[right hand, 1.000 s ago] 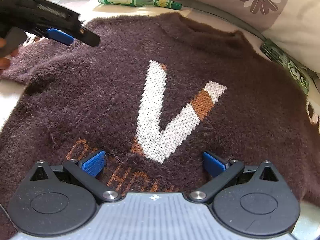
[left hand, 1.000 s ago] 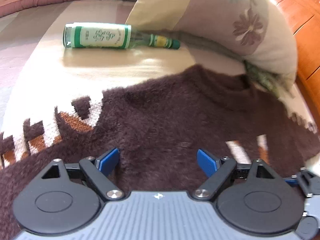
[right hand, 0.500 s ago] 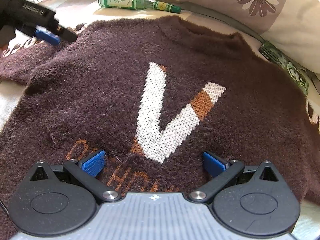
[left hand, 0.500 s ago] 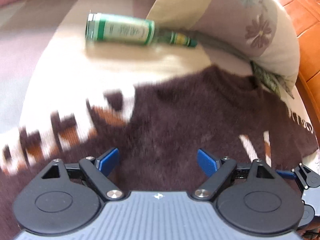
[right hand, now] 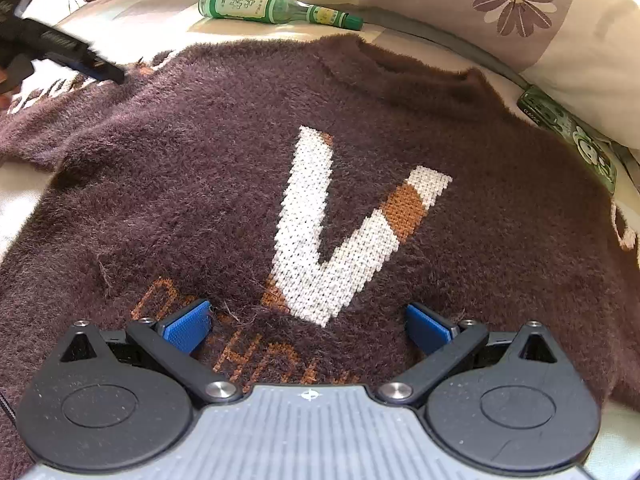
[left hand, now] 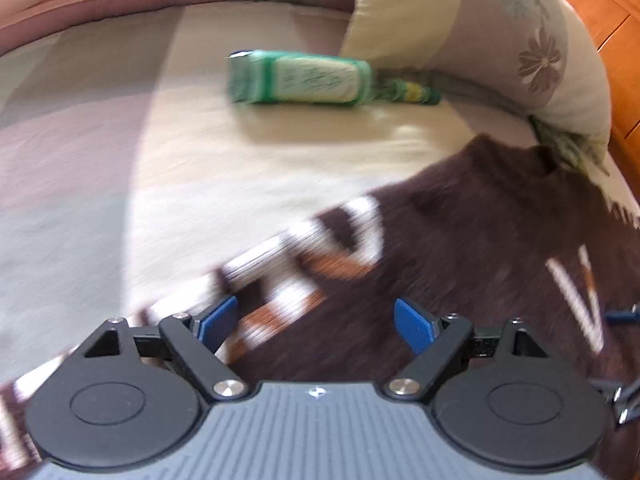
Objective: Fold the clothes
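A fuzzy dark brown sweater (right hand: 208, 168) lies spread face up on the bed (left hand: 200, 184), its collar toward 12 o'clock and a large white V (right hand: 320, 248) with an orange patch knitted across the chest. The right claw (right hand: 308, 326) sits low over the hem area at 6 o'clock of its own view, its blue fingers (right hand: 186, 326) spread wide with nothing between them but the fuzzy knit and some orange lettering below the V. The left claw (left hand: 316, 322) hangs over the sweater's patterned sleeve (left hand: 304, 256), where white and orange blocks run along the brown; its blue pads (left hand: 218, 320) are likewise wide apart and grip nothing, though this view is smeared by motion. In the right wrist view the left claw shows as a dark bar at 10 o'clock, over the sleeve edge. A green glass bottle (right hand: 272, 8) lies on its side on the sheet at 12 o'clock, just beyond the collar, beside a flowered pillow (right hand: 520, 12) at 1 o'clock. A small green packet (right hand: 568, 136) is tucked under the pillow's edge at 2 o'clock, beside the sweater's shoulder.
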Available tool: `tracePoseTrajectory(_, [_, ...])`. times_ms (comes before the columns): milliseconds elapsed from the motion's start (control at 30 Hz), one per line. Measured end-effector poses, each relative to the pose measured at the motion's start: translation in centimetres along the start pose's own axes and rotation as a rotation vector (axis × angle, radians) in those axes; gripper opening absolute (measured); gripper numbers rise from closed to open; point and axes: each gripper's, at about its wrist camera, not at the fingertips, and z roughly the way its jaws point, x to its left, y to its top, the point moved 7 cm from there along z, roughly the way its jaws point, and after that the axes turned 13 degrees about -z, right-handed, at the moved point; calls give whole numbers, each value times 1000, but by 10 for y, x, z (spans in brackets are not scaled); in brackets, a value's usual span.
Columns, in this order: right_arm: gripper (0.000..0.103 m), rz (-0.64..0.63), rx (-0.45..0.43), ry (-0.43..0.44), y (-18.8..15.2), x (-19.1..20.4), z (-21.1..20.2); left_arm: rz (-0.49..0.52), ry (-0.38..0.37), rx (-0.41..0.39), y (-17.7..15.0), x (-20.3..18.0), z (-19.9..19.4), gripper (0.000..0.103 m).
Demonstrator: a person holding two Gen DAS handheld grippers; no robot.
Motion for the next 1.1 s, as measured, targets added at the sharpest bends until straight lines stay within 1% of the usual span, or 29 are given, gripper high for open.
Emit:
tracePoseTrajectory(67, [103,0,8,1,1,0,0,-19,24,19,-10,22,-9,85])
tracePoseTrajectory(167, [103,0,25,4,2,-1,1,-83,19,22,-20,51,-26,86])
tracePoseTrajectory(267, [103,-2,40,8,3,-1,2,-151,56,18,-23,79,-40,86])
tracePoseTrajectory(433, [103,-4,68,14,5,-1,4,-303,145,-23,-28,132,-60,86])
tracePoseTrajectory(533, [103,-5,86,14,6,-1,4,-355,206,-38,-31,154,-67,85])
tracePoseTrajectory(600, [103,-5,98,16,7,-1,5,-393,232,-54,-32,163,-73,85])
tracePoseTrajectory(667, [103,-6,110,16,8,-1,5,-422,226,-76,-29,165,-79,85])
tracePoseTrajectory(733, [103,-6,121,16,9,-1,6,-413,196,-97,-25,163,-83,85])
tracePoseTrajectory(800, [103,-6,132,13,10,0,7,-395,195,-87,-25,165,-79,86])
tracePoseTrajectory(867, [103,-5,145,12,11,0,7,-410,238,-71,-31,178,-73,86])
tracePoseTrajectory(933, [103,-4,158,12,12,-1,8,-449,318,-82,-40,200,-75,86])
tracePoseTrajectory(967, [103,-3,165,13,12,-1,8,-481,341,-95,-43,208,-79,86])
tracePoseTrajectory(1033, [103,-2,171,11,12,-1,9,-563,353,-127,-47,218,-92,85])
tracePoseTrajectory(1067, [103,-2,172,10,13,-1,9,-578,345,-145,-48,217,-98,85])
tracePoseTrajectory(1100, [103,-1,172,8,12,-1,9,-568,320,-165,-47,211,-104,85])
